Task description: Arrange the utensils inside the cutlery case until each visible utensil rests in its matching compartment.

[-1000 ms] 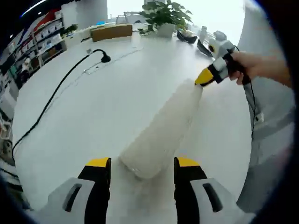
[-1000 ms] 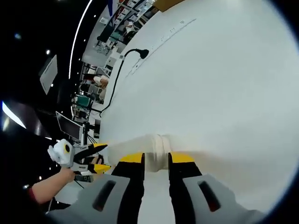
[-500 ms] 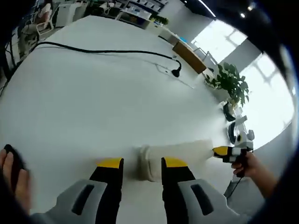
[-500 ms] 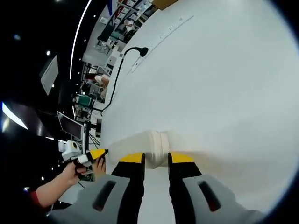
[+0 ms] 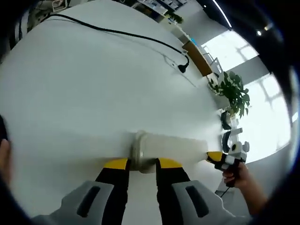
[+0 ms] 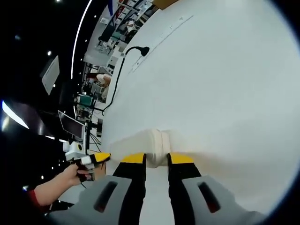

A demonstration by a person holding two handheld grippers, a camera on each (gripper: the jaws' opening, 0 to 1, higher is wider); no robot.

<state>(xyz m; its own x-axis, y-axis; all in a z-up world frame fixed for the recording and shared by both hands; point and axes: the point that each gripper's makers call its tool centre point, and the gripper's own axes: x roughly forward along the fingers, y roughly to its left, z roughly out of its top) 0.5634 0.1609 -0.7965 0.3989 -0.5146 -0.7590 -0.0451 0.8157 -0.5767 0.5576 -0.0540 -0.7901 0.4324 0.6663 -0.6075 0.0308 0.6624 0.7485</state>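
A long, translucent white cutlery case [image 5: 173, 146] lies on its side on the white table [image 5: 84, 93]; what it holds cannot be made out. My left gripper [image 5: 143, 164] is shut on the case's ringed near end. At the far end, the yellow tip of my right gripper [image 5: 214, 157] meets the case, held by a hand. In the right gripper view the case [image 6: 136, 140] runs off to the left, and my right gripper [image 6: 157, 159] is shut on its ringed end. My left gripper [image 6: 101, 157] shows at the case's other end, also held by a hand.
A black cable with a plug [image 5: 183, 68] crosses the far part of the table and shows again as a cable [image 6: 140, 50]. A potted plant [image 5: 232, 93] and a wooden box [image 5: 199, 58] stand at the table's far edge. Shelves and monitors [image 6: 79, 101] lie beyond the table.
My left gripper's jaws have narrowed from wide apart to shut on the case's end, and its view has swung round. The right gripper has stayed shut on the other end.
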